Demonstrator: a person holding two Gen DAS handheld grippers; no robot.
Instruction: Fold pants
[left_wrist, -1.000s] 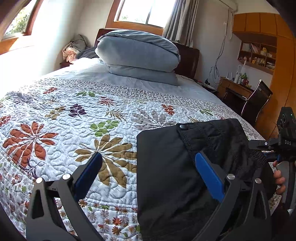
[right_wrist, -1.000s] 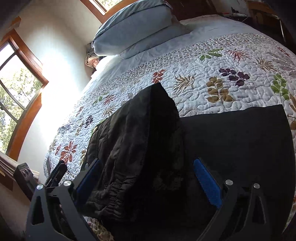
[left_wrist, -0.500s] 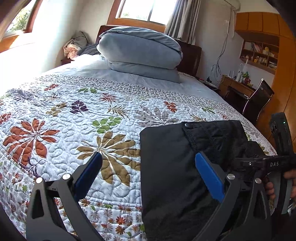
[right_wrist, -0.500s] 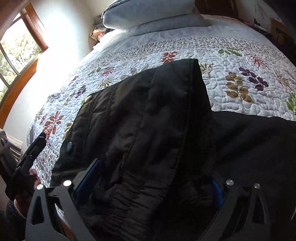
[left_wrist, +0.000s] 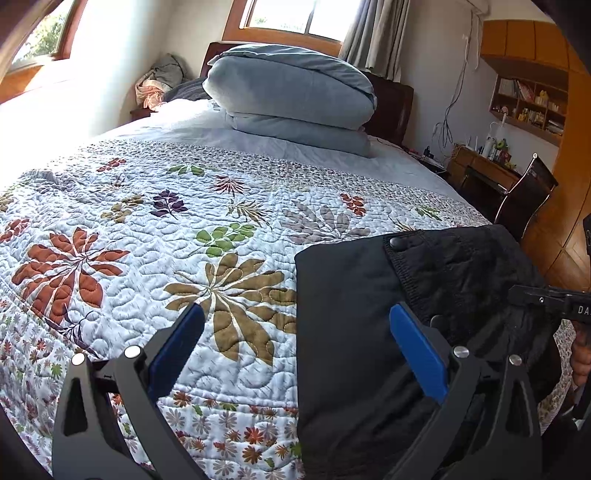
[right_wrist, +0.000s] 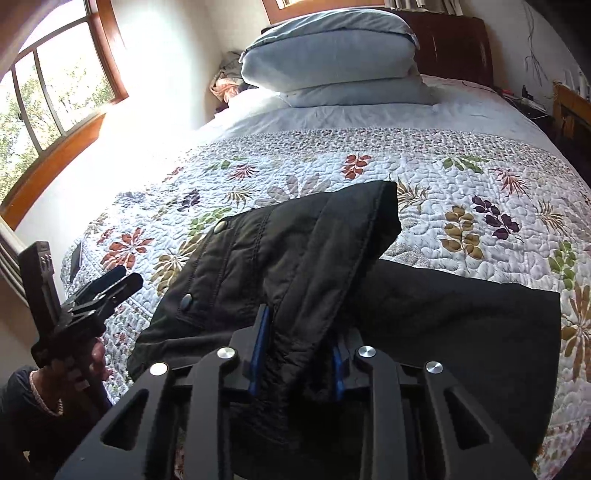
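Our right tongs (right_wrist: 295, 354) have just come in from wide apart and are closing on a bunched ridge of the black pants (right_wrist: 295, 258), with cloth filling the gap between the blue pads (right_wrist: 258, 347). In the right wrist view that pinched ridge now stands up through the center of the frame, higher than a second ago, while the rest of the pants lies flat on the floral quilt (right_wrist: 424, 177) toward the lower right. The waistband snap (right_wrist: 221, 226) sits left of center.

Our left tongs (left_wrist: 291, 347) remain spread wide over the bed, holding nothing: 1 pad hangs over the quilt at lower left, the other over the pants at lower right.

We judge the grasp is made and a fold is starting, with the lifted part ready to be carried across the flat part.
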